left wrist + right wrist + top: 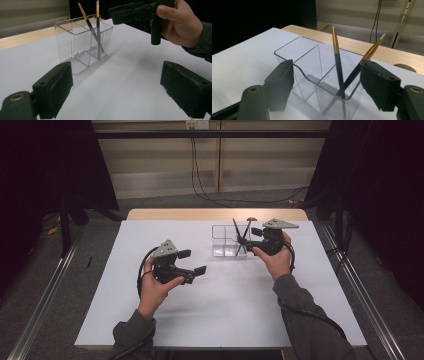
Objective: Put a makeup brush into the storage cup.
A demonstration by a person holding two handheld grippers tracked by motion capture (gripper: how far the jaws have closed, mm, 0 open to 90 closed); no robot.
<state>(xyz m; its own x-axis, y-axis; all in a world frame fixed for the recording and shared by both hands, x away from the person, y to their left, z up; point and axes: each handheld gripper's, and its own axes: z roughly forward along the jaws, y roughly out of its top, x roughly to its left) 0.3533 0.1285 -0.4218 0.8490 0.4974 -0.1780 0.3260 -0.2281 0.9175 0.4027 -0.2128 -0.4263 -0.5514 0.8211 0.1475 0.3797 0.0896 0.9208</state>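
Standing crossed in the clear holder [225, 241] near the desk's [150, 320] far edge, two pencils [338, 65]; right gripper [250, 240] jaws wide, released; left gripper [192, 262] wide, empty, idle.

Pretty dim room: white-topped counter [165, 320] with a pale wood far edge, grey carpet floor [165, 202], beige panelled back wall [150, 155] with black cables [197, 175] hanging down, dark curtains [45, 165] both sides.

Open white table [220, 305] lies bare between the two hands and toward the near edge. At the far right stands a clear divided holder [226, 241]; two slanted pencils [338, 67] rise from its compartment nearest the right gripper [252, 241], crossing above the rim.
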